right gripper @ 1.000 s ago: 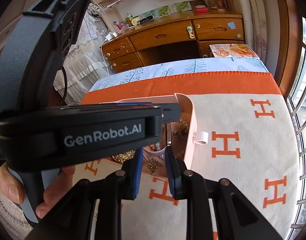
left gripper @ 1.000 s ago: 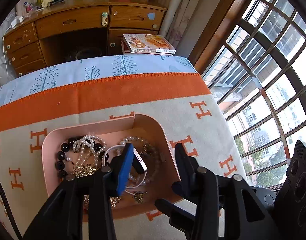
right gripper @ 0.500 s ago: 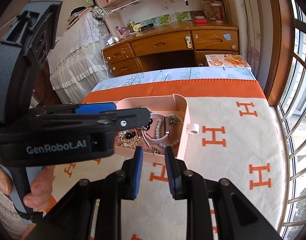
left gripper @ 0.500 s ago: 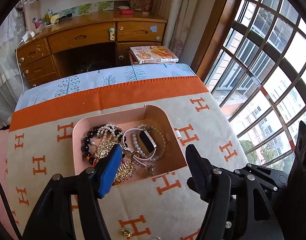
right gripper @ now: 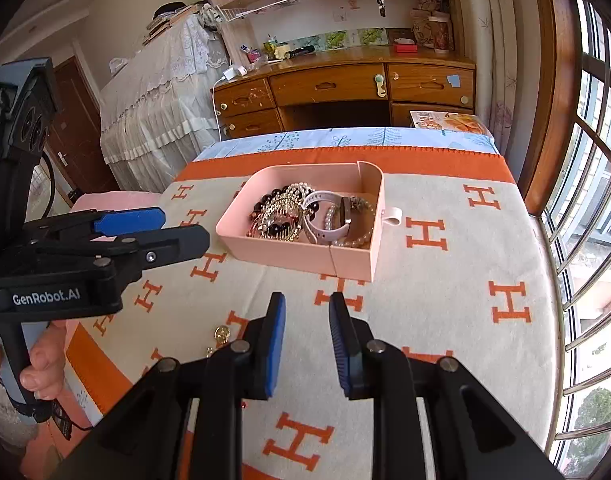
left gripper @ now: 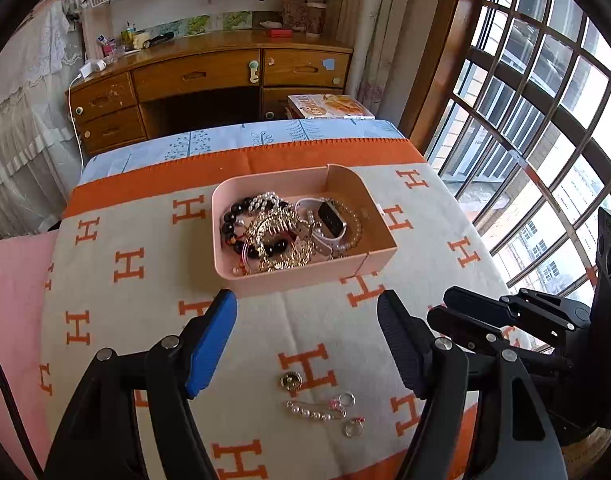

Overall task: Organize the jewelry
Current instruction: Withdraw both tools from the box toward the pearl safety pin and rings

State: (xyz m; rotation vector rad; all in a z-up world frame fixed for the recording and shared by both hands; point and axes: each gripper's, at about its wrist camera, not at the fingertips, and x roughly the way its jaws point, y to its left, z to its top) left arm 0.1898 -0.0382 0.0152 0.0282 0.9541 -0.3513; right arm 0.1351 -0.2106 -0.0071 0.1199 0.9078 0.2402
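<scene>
Jewelry lies loose near both empty grippers; left fingers just widened, right fingers narrow; blanket may snag rings.

A pink rectangular tray sits on the bed's blanket, heaped with jewelry: a black bead bracelet at 9 o'clock, gold chains in the middle, a white-strapped watch at 2 o'clock, ringed by pearls. Loose toward 6 o'clock lie a gold ring, a pearl pin and two small rings.
</scene>
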